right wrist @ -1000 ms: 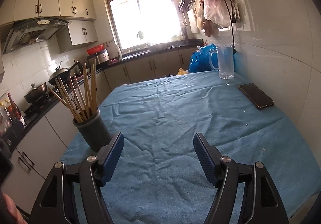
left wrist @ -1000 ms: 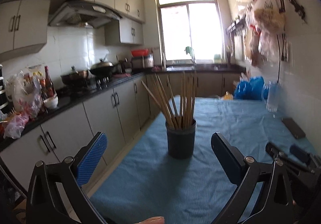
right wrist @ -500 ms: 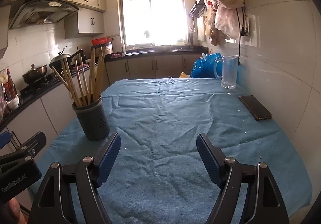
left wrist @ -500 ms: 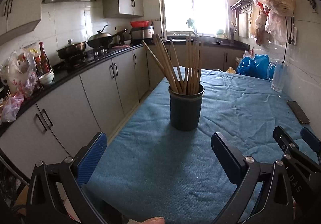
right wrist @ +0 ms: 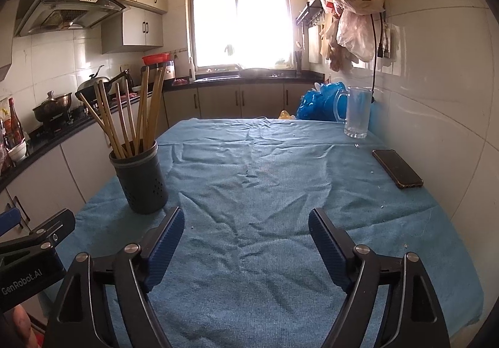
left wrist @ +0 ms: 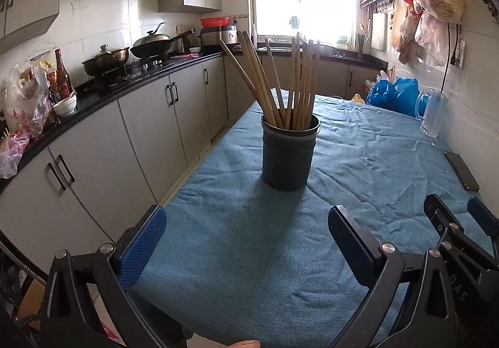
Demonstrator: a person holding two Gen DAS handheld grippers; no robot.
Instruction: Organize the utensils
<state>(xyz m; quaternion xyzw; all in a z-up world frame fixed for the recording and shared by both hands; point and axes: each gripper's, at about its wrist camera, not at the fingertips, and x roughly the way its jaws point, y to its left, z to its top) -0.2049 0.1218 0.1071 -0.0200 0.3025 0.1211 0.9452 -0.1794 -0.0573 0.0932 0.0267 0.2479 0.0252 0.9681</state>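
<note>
**Fingers wide, chopsticks already in the holder**

Fingers of the left gripper (left wrist: 246, 242) stand wide apart with nothing between them, hovering low over the near edge of the worktop (left wrist: 237, 254), which is covered by a blue cloth. Straight ahead of them, well clear of the pads, stands the dark holder (left wrist: 290, 154), upright on the cloth, with the chopsticks (left wrist: 290, 82) fanned out of its mouth.

Further right, the right gripper (right wrist: 246, 238) is empty too; its jaws are opening, with only bare cloth between them. From its view the holder sits to the left, just beyond the left finger (right wrist: 165, 242) and not touching it. Beyond, near the wall, are a glass jug (right wrist: 357, 112) and a phone (right wrist: 397, 168), both well apart from the holder.

As to progress: every chopstick visible is standing in the holder, and no loose utensil shows on the cloth in either view. Judged from that, the gathering looks done or nearly so. What may be left is squaring up the leaning sticks or moving the holder; neither has begun, since both grippers hold nothing.
</note>
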